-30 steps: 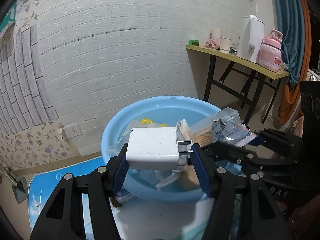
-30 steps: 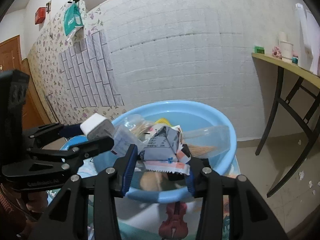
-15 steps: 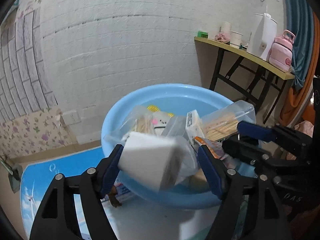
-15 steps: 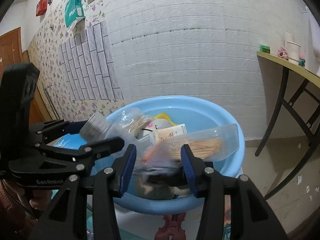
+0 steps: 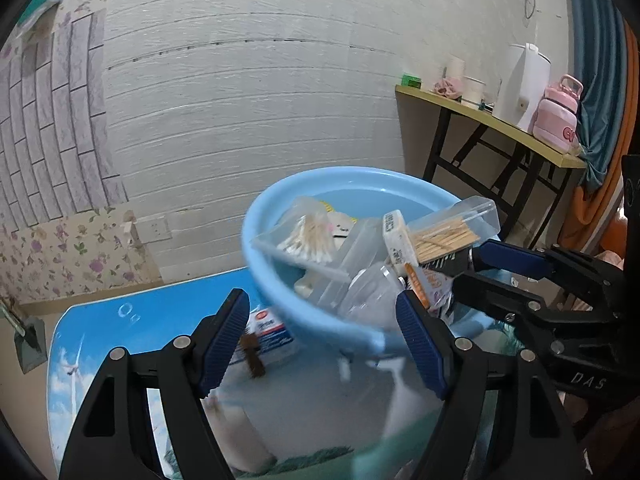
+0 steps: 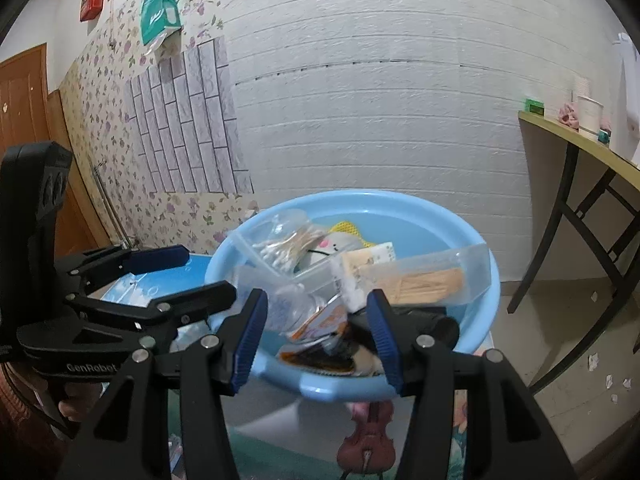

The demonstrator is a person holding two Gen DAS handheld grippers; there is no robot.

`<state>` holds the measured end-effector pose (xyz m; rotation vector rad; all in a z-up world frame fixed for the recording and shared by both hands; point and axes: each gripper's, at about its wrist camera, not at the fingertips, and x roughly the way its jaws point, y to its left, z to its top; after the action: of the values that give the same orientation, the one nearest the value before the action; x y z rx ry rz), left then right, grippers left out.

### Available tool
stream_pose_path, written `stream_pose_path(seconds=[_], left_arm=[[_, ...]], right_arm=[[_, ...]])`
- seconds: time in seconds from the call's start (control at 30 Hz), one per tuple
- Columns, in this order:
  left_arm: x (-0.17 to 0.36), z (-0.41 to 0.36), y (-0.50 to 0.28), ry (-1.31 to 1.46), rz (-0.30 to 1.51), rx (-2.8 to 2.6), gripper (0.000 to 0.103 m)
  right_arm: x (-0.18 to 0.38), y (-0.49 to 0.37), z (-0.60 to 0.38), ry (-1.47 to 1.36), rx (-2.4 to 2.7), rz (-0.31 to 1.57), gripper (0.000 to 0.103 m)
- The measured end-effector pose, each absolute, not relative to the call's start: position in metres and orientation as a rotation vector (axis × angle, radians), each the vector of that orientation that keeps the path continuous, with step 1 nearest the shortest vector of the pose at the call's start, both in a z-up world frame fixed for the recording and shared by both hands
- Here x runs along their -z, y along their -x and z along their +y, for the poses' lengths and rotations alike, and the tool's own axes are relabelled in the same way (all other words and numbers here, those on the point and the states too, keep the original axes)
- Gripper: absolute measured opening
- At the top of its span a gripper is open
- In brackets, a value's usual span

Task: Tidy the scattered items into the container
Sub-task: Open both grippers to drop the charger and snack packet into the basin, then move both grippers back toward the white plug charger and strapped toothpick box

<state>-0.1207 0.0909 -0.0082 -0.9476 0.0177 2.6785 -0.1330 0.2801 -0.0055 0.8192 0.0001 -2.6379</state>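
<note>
Left hand-held gripper [image 5: 322,334] jaws apart, nothing between them. Right hand-held gripper [image 6: 318,334] jaws opening, empty too, over the basin's near rim. Small box [image 5: 272,330] lies flat on the surface at 12 o'clock of the left jaws, against the blue basin [image 5: 280,300]; looks light, stiff cardboard, best pinched across its short sides. Violin figurine [image 6: 370,436] at 6 o'clock of the basin; likely fragile, take by the body. Basin already piled: cotton swab bag [image 6: 288,246], toothpick case [image 6: 424,280].

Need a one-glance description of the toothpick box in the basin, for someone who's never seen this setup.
Find the big light-blue basin on the table. On the heap inside, against its right-hand rim, lies a long clear plastic box packed with pale wooden sticks. The neighbouring clear bag holds white-tipped cotton swabs instead.
</note>
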Motion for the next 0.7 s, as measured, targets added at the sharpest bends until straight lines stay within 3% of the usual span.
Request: stream_pose_path(seconds=[0.3, 0.47, 0.7], left_arm=[[0.028, 0.027, 0.077, 1.035, -0.02, -2.758, 0.076], [0.043, -0.011, 0.044, 1.101, -0.052, -2.807, 0.087], [0.059, -0.048, 0.04, 1.194, -0.129, -2.867, 0.089]], right_arm=[[0.004, 0.113, 0.273, -0.818, 2.627, 0.037, 0.051], [0.006, 0.106, 0.264, -0.826, 2.595, 0.041, 0.051], [0.009, 0.098, 0.24, -0.825, 2.529, 0.068, 0.051]])
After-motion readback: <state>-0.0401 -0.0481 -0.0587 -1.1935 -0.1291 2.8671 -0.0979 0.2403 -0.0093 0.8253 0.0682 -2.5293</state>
